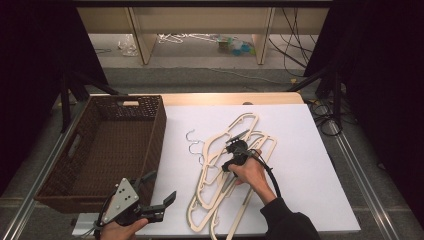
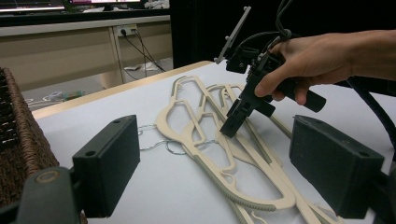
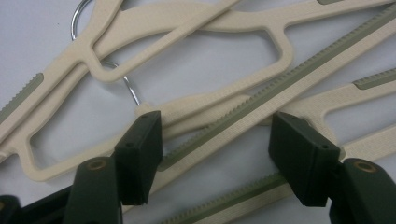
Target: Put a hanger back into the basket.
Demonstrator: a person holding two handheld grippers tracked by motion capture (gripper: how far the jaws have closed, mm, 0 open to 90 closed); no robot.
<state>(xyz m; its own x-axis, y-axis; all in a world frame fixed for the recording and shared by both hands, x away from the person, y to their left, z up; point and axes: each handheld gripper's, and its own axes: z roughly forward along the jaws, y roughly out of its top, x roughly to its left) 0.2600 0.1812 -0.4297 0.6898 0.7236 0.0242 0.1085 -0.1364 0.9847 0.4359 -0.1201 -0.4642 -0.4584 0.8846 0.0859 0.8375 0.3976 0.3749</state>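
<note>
A pile of several cream plastic hangers [image 1: 215,192] with wire hooks [image 1: 191,134] lies on the white table cover. My right gripper [image 1: 234,146], held in a hand, points down into the middle of the pile. In the right gripper view its jaws [image 3: 217,135] straddle a ribbed hanger bar [image 3: 261,100]; the left pad sits by a hanger neck, and the pads stand apart from the bar, open. The left gripper view shows its tip [image 2: 231,128] down on the hangers [image 2: 261,201]. My left gripper [image 1: 159,187] hovers open and empty at the front left, beside the basket.
A brown wicker basket [image 1: 156,131] stands on the left of the table, its wall close to my left gripper [image 2: 215,154]. White cover [image 1: 310,165] lies bare to the right of the pile. Beyond the table are a bench, cables and dark curtains.
</note>
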